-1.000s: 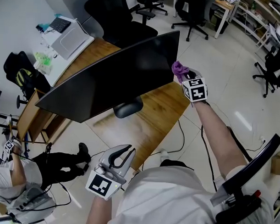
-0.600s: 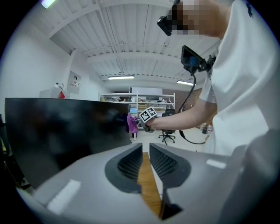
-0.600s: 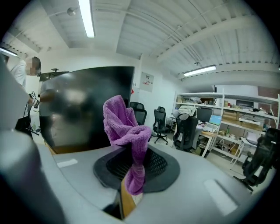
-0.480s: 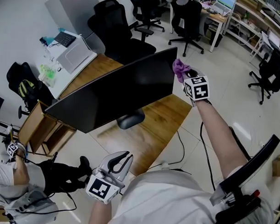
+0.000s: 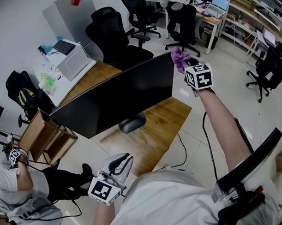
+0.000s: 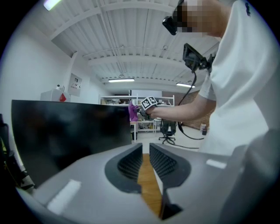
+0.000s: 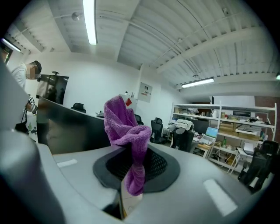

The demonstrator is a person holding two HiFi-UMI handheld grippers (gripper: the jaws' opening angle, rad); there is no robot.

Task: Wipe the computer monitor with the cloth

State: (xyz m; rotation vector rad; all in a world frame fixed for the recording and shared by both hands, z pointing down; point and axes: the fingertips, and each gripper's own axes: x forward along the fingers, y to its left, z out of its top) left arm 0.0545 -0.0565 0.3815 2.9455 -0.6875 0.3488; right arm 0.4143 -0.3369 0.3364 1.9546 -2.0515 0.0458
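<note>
Beside the glossy black monitor [image 5: 118,99], right tongs [image 7: 132,170] pinch crumpled purple cloth [image 7: 124,127].

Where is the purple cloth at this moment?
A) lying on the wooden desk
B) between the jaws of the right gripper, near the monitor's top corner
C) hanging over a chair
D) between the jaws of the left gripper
B: the right gripper has its jaws closed on the purple cloth beside the top corner of the monitor; the left gripper holds nothing.
</note>
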